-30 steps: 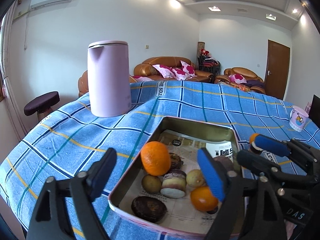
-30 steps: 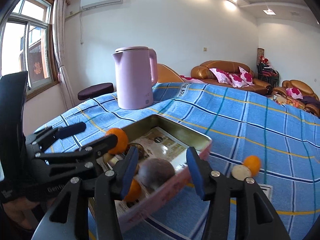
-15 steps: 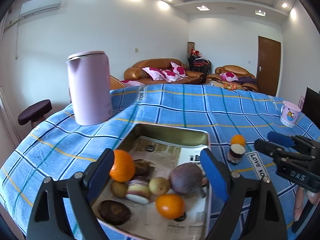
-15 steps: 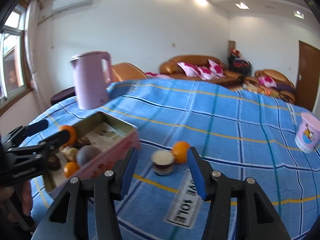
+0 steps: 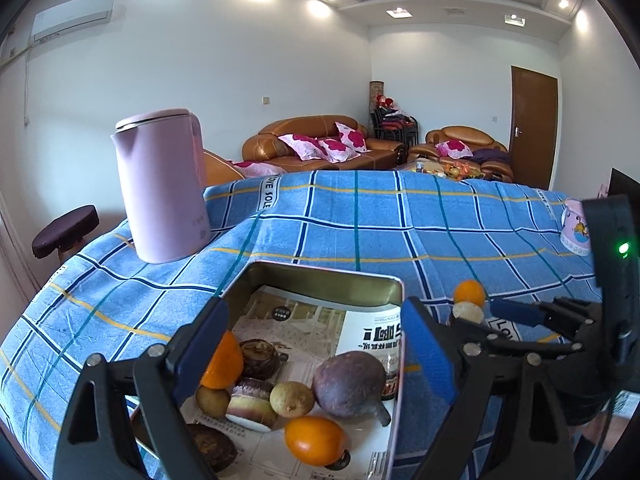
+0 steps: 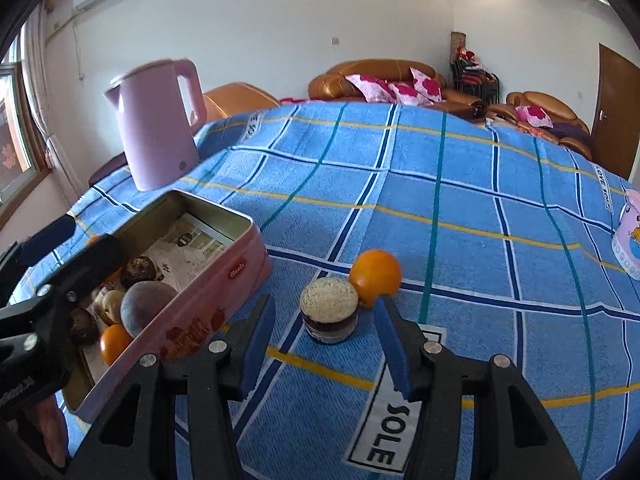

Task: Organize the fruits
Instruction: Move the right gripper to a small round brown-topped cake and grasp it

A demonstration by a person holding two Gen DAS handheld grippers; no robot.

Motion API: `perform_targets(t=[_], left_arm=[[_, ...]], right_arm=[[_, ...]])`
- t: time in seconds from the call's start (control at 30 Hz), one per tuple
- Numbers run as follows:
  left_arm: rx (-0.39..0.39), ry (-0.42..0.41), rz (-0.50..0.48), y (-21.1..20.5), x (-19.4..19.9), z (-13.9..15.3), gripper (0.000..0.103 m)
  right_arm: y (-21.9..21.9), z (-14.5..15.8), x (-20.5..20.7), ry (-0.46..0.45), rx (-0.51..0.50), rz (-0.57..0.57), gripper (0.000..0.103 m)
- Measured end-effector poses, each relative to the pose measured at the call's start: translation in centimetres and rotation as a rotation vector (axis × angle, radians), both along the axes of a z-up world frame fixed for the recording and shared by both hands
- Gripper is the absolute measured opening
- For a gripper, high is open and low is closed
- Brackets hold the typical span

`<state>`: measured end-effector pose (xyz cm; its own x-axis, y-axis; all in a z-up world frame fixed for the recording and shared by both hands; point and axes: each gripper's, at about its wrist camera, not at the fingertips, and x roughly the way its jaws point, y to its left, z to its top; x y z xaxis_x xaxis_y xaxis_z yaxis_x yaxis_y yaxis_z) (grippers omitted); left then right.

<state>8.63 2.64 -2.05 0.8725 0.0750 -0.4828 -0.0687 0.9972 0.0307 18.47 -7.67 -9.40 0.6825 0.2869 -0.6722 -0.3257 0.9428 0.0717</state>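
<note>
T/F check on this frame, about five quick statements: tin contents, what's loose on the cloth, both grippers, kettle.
1. The pink tin holds several fruits on a newspaper lining. True.
2. An orange and a cut purple piece sit on the blue checked cloth outside the tin. True.
3. The right gripper is clamped on the orange. False: its jaws stand open and hold nothing, with the cut piece just ahead of them.
4. The left gripper carries a fruit. False: it is open and empty above the tin.
5. The pink kettle lies on its side. False: it stands upright on the cloth, beyond the tin.
</note>
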Motion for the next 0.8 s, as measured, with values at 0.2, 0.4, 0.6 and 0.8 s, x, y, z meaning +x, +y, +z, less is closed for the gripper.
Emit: perform_targets(t=[0.2, 0.4, 0.6, 0.8], left_arm=[[-0.003, 0.005, -0.003, -0.4, 0.5, 0.1, 0.093], [-0.008, 0.018, -0.031, -2.0, 1.3, 0.3, 0.093], [0.017, 0.027, -0.083, -5.2, 2.0, 0.5, 0.093], [0.033, 0.072, -0.131, -8.3, 3.5, -0.4, 0.093]], right_arm=[[0.3, -0.8, 0.9, 0.045, -0.026, -0.026, 0.036], [-1.2, -0.1, 0.0, 0.007, -0.002, -0.033, 0.036], [-4.6, 0.3, -0.4, -0.031, -0.003, -0.093, 0.036], [-8.0, 0.6, -0.2, -0.044, 0.003, -0.166, 0.036]])
